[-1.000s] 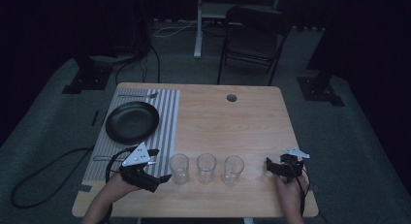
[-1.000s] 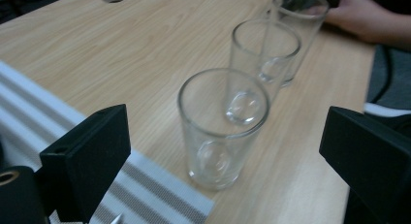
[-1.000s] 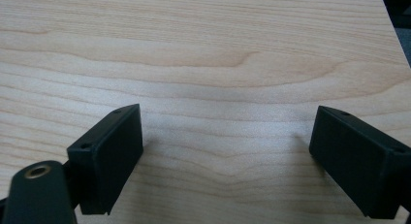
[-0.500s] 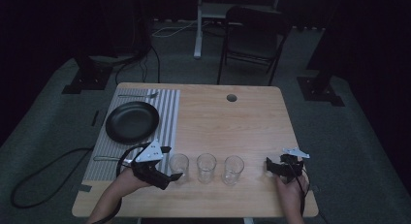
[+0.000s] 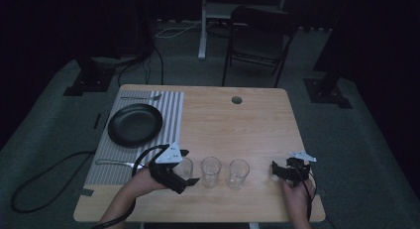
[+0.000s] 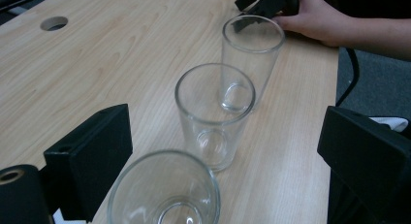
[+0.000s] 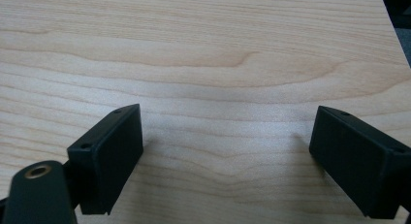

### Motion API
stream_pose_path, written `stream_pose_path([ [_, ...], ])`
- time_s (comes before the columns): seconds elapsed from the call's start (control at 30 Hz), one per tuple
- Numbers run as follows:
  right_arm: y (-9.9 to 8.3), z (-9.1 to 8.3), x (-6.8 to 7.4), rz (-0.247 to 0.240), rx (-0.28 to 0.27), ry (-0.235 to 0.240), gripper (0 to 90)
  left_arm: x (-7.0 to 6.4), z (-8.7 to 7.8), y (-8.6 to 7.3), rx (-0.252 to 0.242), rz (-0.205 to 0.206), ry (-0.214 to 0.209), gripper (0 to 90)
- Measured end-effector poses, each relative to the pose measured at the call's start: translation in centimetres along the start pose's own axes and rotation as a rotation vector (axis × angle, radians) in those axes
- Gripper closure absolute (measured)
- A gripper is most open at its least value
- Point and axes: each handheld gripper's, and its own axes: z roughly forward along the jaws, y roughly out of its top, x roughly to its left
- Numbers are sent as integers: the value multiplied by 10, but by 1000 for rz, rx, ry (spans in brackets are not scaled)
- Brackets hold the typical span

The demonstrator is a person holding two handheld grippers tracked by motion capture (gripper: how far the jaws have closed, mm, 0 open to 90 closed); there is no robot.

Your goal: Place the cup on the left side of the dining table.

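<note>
No text, label, brand, number or sign could be read on anything in these views.

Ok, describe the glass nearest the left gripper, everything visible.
The nearest glass is a clear, empty tumbler with a round rim and thick base. It stands upright on the wooden table, leftmost in a row of three. The left gripper has its open jaws on either side of it; no contact is visible.
</note>
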Motion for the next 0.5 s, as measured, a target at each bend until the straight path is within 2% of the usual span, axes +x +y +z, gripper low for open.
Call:
stream_pose_path([
  [0.13, 0, 0, 0, -1, -1, 0, 116, -1, 7, 9, 13, 10, -23, 59],
  [0.5, 0, 0, 0, -1, -1, 0, 117, -5, 28, 28, 63, 53, -48, 58],
])
